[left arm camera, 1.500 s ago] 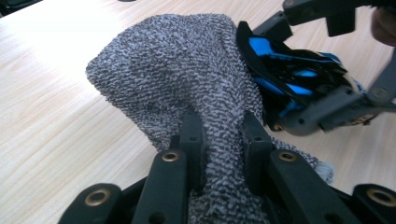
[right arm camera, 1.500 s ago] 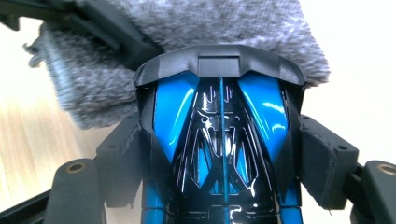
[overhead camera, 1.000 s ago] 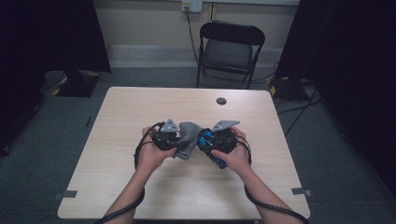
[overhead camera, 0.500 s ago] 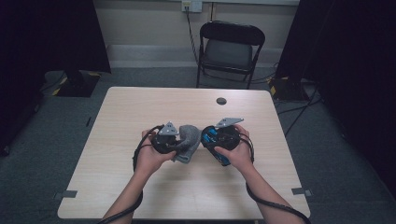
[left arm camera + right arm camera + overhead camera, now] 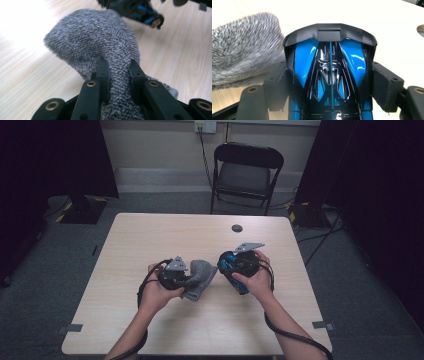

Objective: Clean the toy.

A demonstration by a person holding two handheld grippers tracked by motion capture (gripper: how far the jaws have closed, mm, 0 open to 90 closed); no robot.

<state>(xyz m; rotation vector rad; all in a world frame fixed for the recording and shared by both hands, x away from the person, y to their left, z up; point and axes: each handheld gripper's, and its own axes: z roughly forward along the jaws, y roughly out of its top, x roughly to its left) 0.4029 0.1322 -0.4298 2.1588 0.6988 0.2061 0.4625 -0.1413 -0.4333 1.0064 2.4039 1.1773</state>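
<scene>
Left hand-held gripper (image 5: 186,279): held in the person's left hand (image 5: 159,292) low over the desk (image 5: 150,235), its two black jaws pinched on a grey terry cloth (image 5: 199,276); in the left gripper view the jaws pressed a narrow waist of the cloth (image 5: 100,45) between them, the free bulk of it ballooning ahead of the jaws and a little trailing back under them. Right hand-held gripper (image 5: 226,270): held in the person's right hand (image 5: 257,280) just beside the cloth, jaws clamped on either flank of a blue and black toy car (image 5: 232,270), glossy, its dark end pointing away from the camera in the right gripper view (image 5: 330,65); the pads (image 5: 387,87) bore against its sides. The cloth (image 5: 242,57) lay just to the left of the car in that view, close by it; whether the two touched could not be told. The car (image 5: 140,11) showed at the upper edge of the left gripper view, beyond the cloth, blurred. Desk: pale wood grain, a small round dark grommet (image 5: 237,228) near its far edge, well apart from both grippers. Beyond the desk: a black folding chair (image 5: 245,172) against the wall, cables on the grey carpet.
</scene>
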